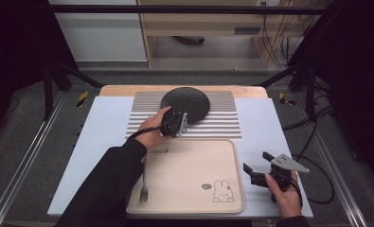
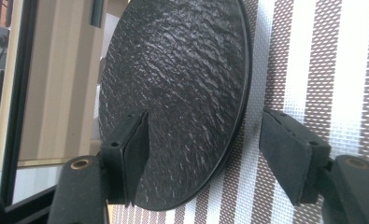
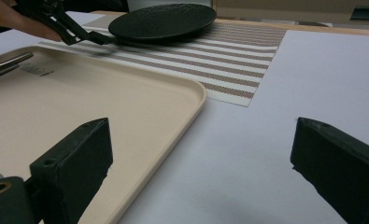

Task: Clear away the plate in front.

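Note:
A round black textured plate [image 1: 185, 103] lies on a striped placemat [image 1: 222, 124] at the back of the table. My left gripper [image 1: 183, 122] is at the plate's near edge, turned on its side. In the left gripper view the plate [image 2: 182, 74] has its rim between the jaws of the left gripper [image 2: 205, 154]: one pad lies over the plate's top, while the other stands off the rim, over the placemat [image 2: 341, 70]. My right gripper [image 1: 256, 163] hovers open over the white table, right of the tray, with nothing between the jaws of the right gripper [image 3: 201, 163].
A beige tray [image 1: 194, 165] with a rabbit drawing sits in front of the placemat. A fork [image 1: 144, 187] lies along its left side. The right gripper view has the tray's corner [image 3: 79, 102], the plate [image 3: 163, 18] and the left gripper [image 3: 79, 33] beyond.

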### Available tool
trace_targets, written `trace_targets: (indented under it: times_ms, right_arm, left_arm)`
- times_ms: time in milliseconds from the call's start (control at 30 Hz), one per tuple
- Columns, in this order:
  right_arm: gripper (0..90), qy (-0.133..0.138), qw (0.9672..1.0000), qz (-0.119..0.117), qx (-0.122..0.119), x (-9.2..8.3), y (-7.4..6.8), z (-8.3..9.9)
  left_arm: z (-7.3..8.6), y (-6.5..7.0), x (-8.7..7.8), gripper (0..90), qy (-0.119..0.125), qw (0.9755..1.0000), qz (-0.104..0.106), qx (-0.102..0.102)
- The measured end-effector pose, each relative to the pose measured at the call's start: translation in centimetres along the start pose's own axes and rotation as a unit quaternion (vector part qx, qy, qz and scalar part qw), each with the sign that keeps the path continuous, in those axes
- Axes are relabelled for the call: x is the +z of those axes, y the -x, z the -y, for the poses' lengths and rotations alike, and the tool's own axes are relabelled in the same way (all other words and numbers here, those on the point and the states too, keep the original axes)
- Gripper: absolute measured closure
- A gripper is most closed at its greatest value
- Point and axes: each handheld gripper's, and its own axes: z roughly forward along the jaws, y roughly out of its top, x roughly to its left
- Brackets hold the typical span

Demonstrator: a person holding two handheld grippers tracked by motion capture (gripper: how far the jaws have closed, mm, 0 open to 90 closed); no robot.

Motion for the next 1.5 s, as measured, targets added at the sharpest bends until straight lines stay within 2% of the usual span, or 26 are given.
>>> trace_targets:
  times_ms: [333,433,600,900,1200,1433,1500]
  right_arm:
    - [6.0,-0.002,1.0000,0.001,0.003,0.0,0.1,0.1]
    - [5.9,-0.002,1.0000,0.001,0.003,0.0,0.1,0.1]
    - [5.9,-0.002,1.0000,0.002,0.002,0.0,0.1,0.1]
    - [5.9,-0.003,1.0000,0.002,0.002,0.0,0.1,0.1]
    - [6.0,-0.003,1.0000,0.002,0.002,0.0,0.1,0.1]
    - [6.0,0.000,1.0000,0.001,0.006,0.0,0.1,0.1]
    - [5.9,0.002,1.0000,-0.001,0.005,-0.1,0.1,0.0]
  left_arm:
    - [0.1,0.3,1.2,38.3,-0.010,0.9999,-0.010,0.003]
    - [0.0,0.5,1.3,39.5,-0.008,0.9999,-0.012,0.006]
    - [-0.7,0.8,1.0,41.7,-0.005,0.9994,-0.024,0.026]
    - [-0.4,0.9,1.4,44.5,-0.009,0.9991,-0.033,0.026]
    - [-0.7,1.3,1.3,47.3,-0.004,0.9982,-0.039,0.046]
    - [-0.5,1.4,1.8,48.9,-0.008,0.9978,-0.040,0.052]
    - [-0.4,1.4,2.0,50.1,-0.010,0.9978,-0.043,0.049]
